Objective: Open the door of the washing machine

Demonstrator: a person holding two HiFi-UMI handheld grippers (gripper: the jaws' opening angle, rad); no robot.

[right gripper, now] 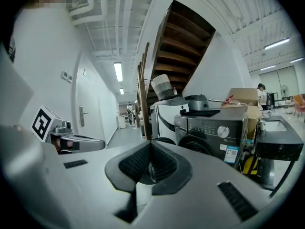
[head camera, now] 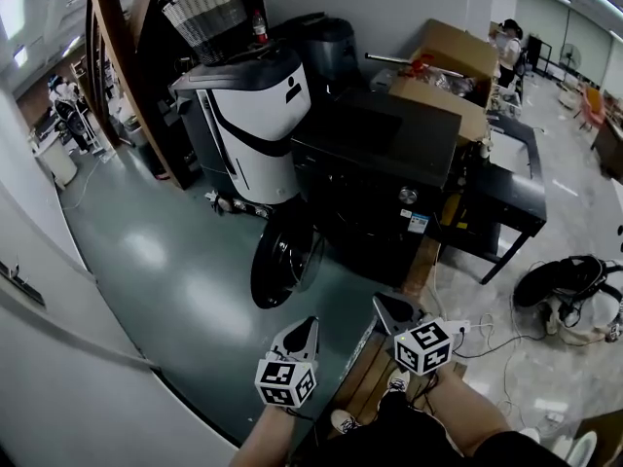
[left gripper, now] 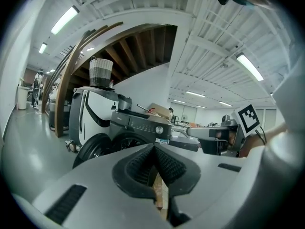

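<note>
The dark washing machine (head camera: 375, 178) stands ahead, with its round door (head camera: 282, 261) swung out to the left and hanging open. My left gripper (head camera: 311, 323) and right gripper (head camera: 382, 303) hover side by side well short of it, both shut with nothing between the pads. In the left gripper view the shut left gripper (left gripper: 153, 148) points at the washing machine (left gripper: 140, 125) and its open door (left gripper: 93, 149), and the right gripper (left gripper: 209, 132) shows beside it. From the right gripper view, the right gripper (right gripper: 151, 145) faces the washing machine (right gripper: 214, 125), with the left gripper (right gripper: 76, 142) alongside.
A white appliance (head camera: 248, 115) with a woven basket (head camera: 206, 13) on top stands left of the washer. Cardboard boxes (head camera: 453, 56) sit behind it, and a black table (head camera: 511, 197) stands at the right. Cables (head camera: 569, 280) lie on the floor. A white wall (head camera: 58, 358) runs along the left.
</note>
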